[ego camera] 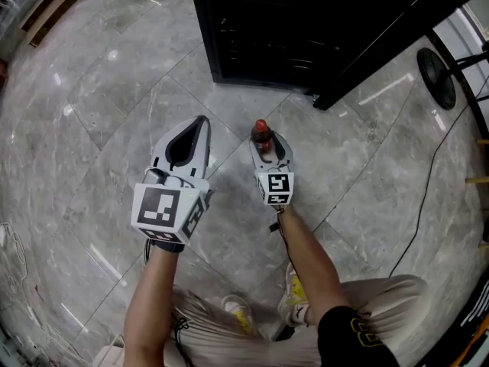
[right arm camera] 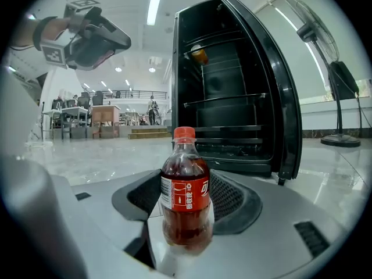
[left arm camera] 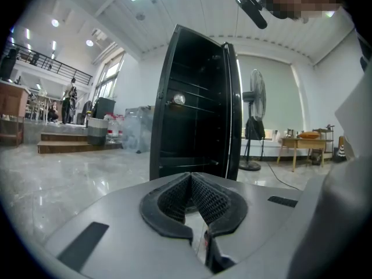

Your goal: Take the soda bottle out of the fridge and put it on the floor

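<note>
The soda bottle (right arm camera: 186, 196) has a red cap, a red label and dark drink inside. It stands upright between the mesh pads (right arm camera: 229, 199) of my right gripper (ego camera: 263, 141), which is shut on its body low over the grey marble floor. Whether its base touches the floor I cannot tell. In the head view the bottle's cap (ego camera: 261, 127) shows at that gripper's tip. My left gripper (ego camera: 200, 122) hangs higher, to the left of the bottle, shut and holding nothing; its pads (left arm camera: 209, 199) meet at the tip. The black fridge (ego camera: 260, 44) stands just ahead.
The fridge door (ego camera: 382, 44) hangs wide open to the right, with dark shelves (right arm camera: 224, 103) showing inside. A standing fan (ego camera: 435, 75) and its black cable (ego camera: 428, 182) are at the right. The person's shoes (ego camera: 294, 297) are close behind the grippers.
</note>
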Tool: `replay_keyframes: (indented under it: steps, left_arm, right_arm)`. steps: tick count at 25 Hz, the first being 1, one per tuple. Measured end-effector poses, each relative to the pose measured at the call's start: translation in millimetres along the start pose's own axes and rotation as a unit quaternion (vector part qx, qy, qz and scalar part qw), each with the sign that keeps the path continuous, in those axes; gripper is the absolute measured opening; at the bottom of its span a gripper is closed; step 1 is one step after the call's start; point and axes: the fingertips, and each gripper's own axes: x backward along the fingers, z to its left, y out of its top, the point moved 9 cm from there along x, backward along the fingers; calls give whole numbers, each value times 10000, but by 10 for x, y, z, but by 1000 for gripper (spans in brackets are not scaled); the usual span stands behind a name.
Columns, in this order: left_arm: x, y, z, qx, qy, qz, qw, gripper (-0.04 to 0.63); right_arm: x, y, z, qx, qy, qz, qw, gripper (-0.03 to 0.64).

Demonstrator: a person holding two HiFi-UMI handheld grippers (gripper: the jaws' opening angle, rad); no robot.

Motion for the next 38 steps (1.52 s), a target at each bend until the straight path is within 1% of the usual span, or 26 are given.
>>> replay_keyframes:
  steps: [3,7,22,27,31,35,38]
  left_arm:
    - [5,4,-19,-50,-43,-6,10000,15]
    - [31,47,-38,-205,-85,-88,9997,17]
    - [67,66,-35,-155,-119,-72,9998,16]
    - [58,109,-94,-296,-150,-96,9994,17]
    - [71,142,-103,-274,-160,-137,9994,16]
    - [72,183,-86,-253,-121,-198,9994,16]
    - [62,206,-102,-279,-134,-223,9993,17]
  right_arm:
    - [31,-8,2,57,46,59,10000,247]
    - [39,-5,17,118,96,144,9998,249]
    - [140,14,4,-3,25,326,9995,249]
    - [212,-8,-8,-61,-48,406,9991,248]
    - [227,10,9,5,-9,615,9981,249]
    - [343,58,18,99,34,996,9950,258]
    - [531,115,-21,-130,-44,1096,9939,275]
